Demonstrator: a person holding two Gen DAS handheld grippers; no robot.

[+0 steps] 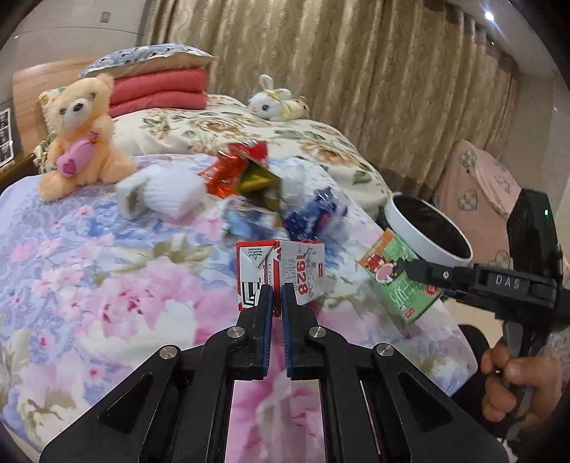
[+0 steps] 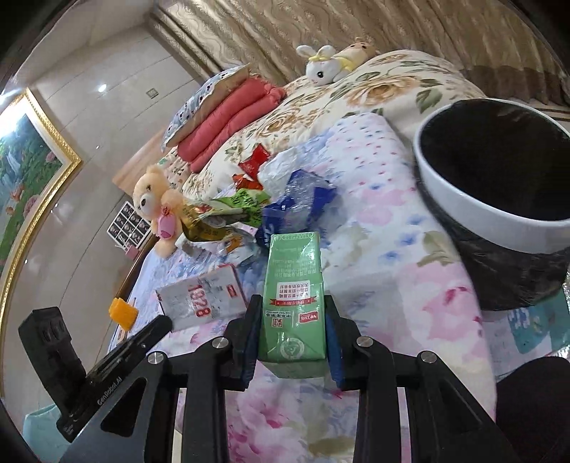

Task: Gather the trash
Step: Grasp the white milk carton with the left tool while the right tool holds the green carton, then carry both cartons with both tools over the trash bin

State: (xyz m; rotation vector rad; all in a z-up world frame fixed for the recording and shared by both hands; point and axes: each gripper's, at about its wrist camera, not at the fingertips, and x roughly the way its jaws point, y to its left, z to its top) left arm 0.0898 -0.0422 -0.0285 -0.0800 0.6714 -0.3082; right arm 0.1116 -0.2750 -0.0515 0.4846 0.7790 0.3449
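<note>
Left wrist view: left hand-held gripper clamped on the red carton above the bed, wrappers beyond; right wrist view: right hand-held gripper grips the green carton, bin unobstructed at right.

Bed: big, with a flowery pink and blue cover.
Curtains: long, gold-brown, wavy, behind the bed.
Wall: pale and shiny.
Painting: gold frame, green garden.
Ceiling light: small, bright.
Headboard: light wood.
</note>
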